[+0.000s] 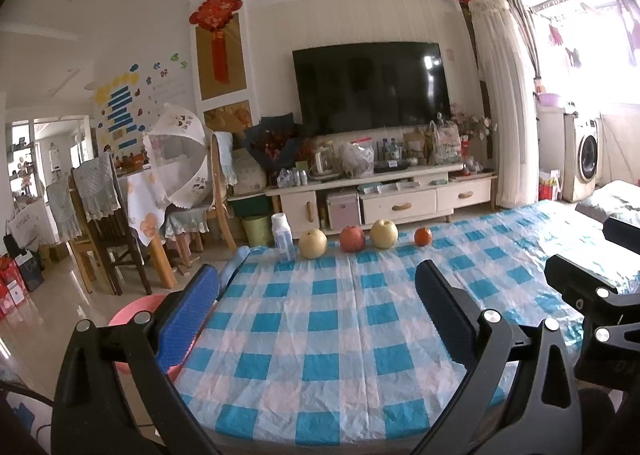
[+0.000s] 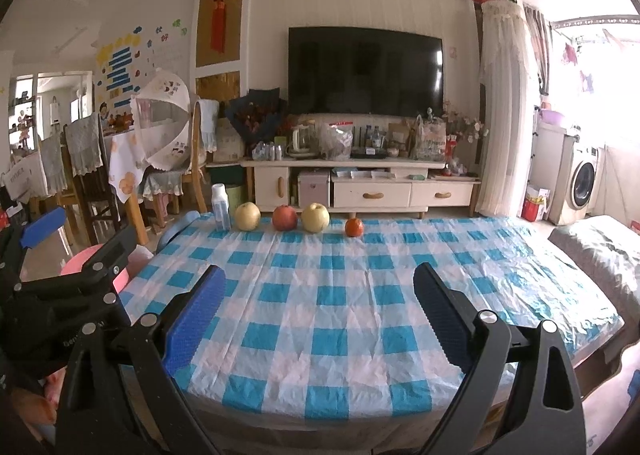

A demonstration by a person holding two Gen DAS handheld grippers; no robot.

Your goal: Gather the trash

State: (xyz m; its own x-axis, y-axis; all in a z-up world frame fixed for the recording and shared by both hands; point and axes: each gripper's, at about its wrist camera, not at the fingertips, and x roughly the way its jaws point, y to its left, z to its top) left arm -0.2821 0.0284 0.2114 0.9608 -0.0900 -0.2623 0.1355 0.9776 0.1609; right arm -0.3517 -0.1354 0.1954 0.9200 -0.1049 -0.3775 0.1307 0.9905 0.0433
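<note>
Left gripper (image 1: 320,307) spread wide, nothing between blue pads, low over near-left part of checked tablecloth (image 1: 340,335), left finger (image 1: 188,319) overhanging table's left edge above pink basin (image 1: 128,315) on floor. Right gripper (image 2: 320,307) likewise wide apart and empty, over near edge of same cloth, just beside left gripper and apart from it. Row along far edge, left to right: small white bottle (image 2: 221,207) upright near far-left corner, yellow pear (image 2: 247,216), red apple (image 2: 284,217), second yellow pear (image 2: 315,217), small orange (image 2: 354,227); neighbours near each other, orange a bit more apart. Whole middle and right of cloth bare, wide free run from both grippers to fruit row. Near edge of table curving under grippers; right edge close to grey cushion (image 2: 600,251). Green bin (image 1: 256,229) on floor just past far-left corner, before TV cabinet (image 1: 380,203). Dining chairs (image 1: 100,215) well left, open floor between them and table.
</note>
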